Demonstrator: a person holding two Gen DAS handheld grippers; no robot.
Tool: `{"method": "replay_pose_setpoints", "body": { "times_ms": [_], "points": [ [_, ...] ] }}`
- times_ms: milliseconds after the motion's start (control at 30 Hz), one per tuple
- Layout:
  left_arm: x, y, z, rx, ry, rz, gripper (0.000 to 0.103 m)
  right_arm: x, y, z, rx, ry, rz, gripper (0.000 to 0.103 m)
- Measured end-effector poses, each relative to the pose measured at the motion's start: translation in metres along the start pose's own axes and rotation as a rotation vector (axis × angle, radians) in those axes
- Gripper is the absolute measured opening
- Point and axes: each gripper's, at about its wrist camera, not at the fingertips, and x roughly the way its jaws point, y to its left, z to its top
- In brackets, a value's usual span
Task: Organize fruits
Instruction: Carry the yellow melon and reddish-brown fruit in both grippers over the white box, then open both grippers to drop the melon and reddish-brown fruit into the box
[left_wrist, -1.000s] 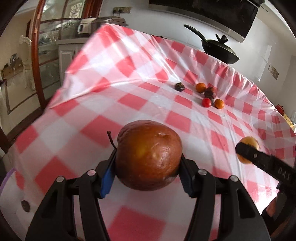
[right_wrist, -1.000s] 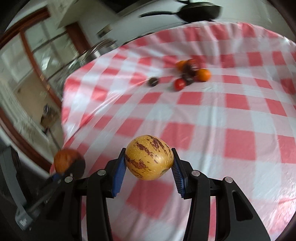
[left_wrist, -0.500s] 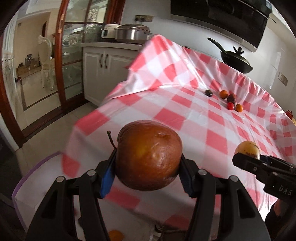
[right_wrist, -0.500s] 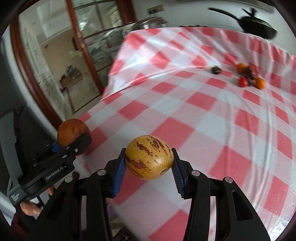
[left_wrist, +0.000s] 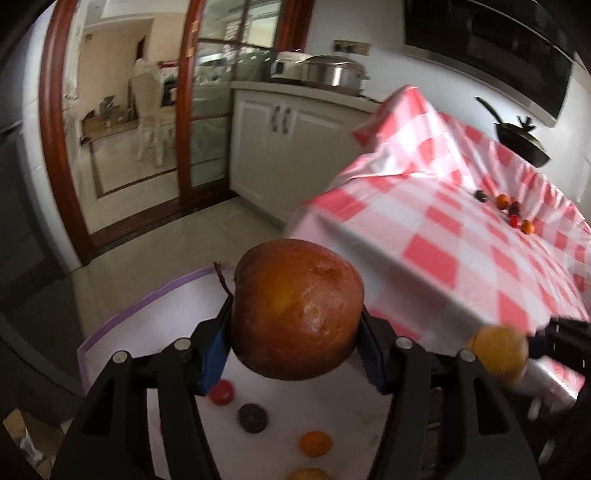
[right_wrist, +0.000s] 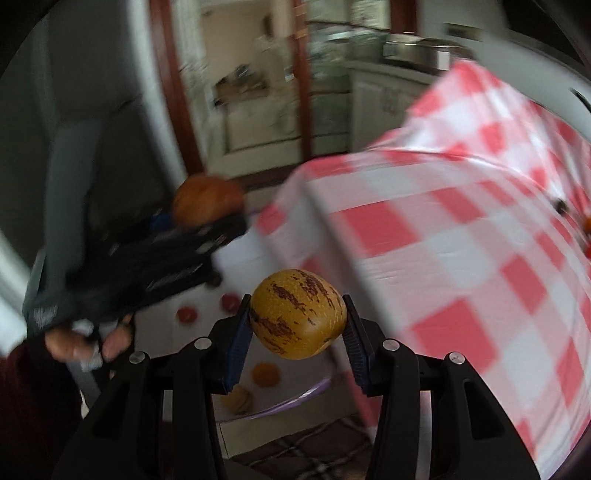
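Two claws are in view, each closed on one fruit. We find the left claw (left_wrist: 295, 325) clamped on a large round brown-orange fruit (left_wrist: 297, 308) with a short dark stem at its left side; both blue pads (left_wrist: 214, 350) press against its flanks. The right claw (right_wrist: 297, 330) is clamped on a smaller yellow fruit with dark brown streaks (right_wrist: 297, 314), its pads pressed to both sides. We cannot name either fruit with certainty.

Both claws are held beyond the edge of the worktop, which is covered by a red-and-white checked cloth (left_wrist: 443, 229). Below them lies a white tray with a purple rim (left_wrist: 147, 302), set lower than the worktop and beside it. On the tray we see several small fruits: a red one (left_wrist: 221, 392), a dark one (left_wrist: 252, 418) and an orange one (left_wrist: 314, 443) in the left wrist view, with a further yellowish piece cut off at the bottom edge. The right wrist view shows red, orange and tan pieces on the same tray, blurred.

At the far end of the worktop a small group of fruits (left_wrist: 511, 214) remains on the cloth, orange, red and dark, close together. A dark pan with a lid (left_wrist: 522, 144) stands behind them.

In the right wrist view, a hand (right_wrist: 86, 343) grips the left claw's handle, with a grey sleeve above. That view is smeared throughout.
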Motion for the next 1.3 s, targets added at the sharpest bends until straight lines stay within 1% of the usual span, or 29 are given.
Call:
{"method": "replay_pose_setpoints", "body": {
  "times_ms": [100,200,300,367,400,533,700,800,867,933,1067,1133,1167,1200,1233,1267,1300],
  "points": [
    [0.008,0.015,-0.005,-0.024,0.024,0.030,0.060,0.021,0.022,-0.005,-0.071,0.062,0.032,0.046],
    [0.026,0.027,-0.012,-0.031,0.087,0.076,0.060,0.045,0.040,-0.012,-0.135,0.135,0.046,0.046],
    [0.056,0.042,-0.021,-0.033,0.204,0.121,0.060,0.074,0.049,-0.017,-0.175,0.205,0.042,0.046],
    [0.075,0.047,-0.027,-0.018,0.281,0.151,0.060,0.090,0.050,-0.017,-0.175,0.244,0.033,0.046],
    [0.088,0.051,-0.031,-0.009,0.331,0.167,0.060,0.099,0.050,-0.017,-0.172,0.263,0.030,0.046],
    [0.115,0.060,-0.042,0.009,0.428,0.201,0.060,0.133,0.054,-0.017,-0.185,0.335,-0.002,0.046],
    [0.129,0.067,-0.051,0.023,0.465,0.222,0.059,0.163,0.061,-0.020,-0.222,0.405,-0.036,0.046],
    [0.138,0.076,-0.055,0.006,0.486,0.227,0.059,0.177,0.070,-0.023,-0.254,0.448,-0.044,0.047],
    [0.142,0.082,-0.059,-0.003,0.497,0.236,0.059,0.182,0.074,-0.024,-0.253,0.464,-0.042,0.047],
    [0.143,0.085,-0.059,-0.006,0.491,0.242,0.059,0.185,0.076,-0.025,-0.262,0.467,-0.041,0.047],
    [0.143,0.090,-0.057,-0.043,0.497,0.235,0.059,0.184,0.083,-0.029,-0.260,0.474,-0.035,0.047],
    [0.142,0.092,-0.057,-0.067,0.500,0.230,0.059,0.183,0.077,-0.025,-0.262,0.466,-0.028,0.053],
    [0.141,0.091,-0.056,-0.076,0.499,0.231,0.059,0.180,0.078,-0.027,-0.258,0.454,-0.028,0.062],
    [0.140,0.092,-0.057,-0.086,0.498,0.230,0.059,0.174,0.077,-0.025,-0.251,0.437,-0.020,0.065],
    [0.137,0.092,-0.056,-0.093,0.489,0.227,0.061,0.170,0.077,-0.023,-0.243,0.428,-0.011,0.065],
    [0.132,0.092,-0.055,-0.100,0.472,0.228,0.069,0.167,0.076,-0.021,-0.232,0.420,-0.003,0.065],
    [0.125,0.092,-0.051,-0.105,0.440,0.235,0.074,0.161,0.075,-0.018,-0.219,0.410,0.004,0.066]
  ]
}}
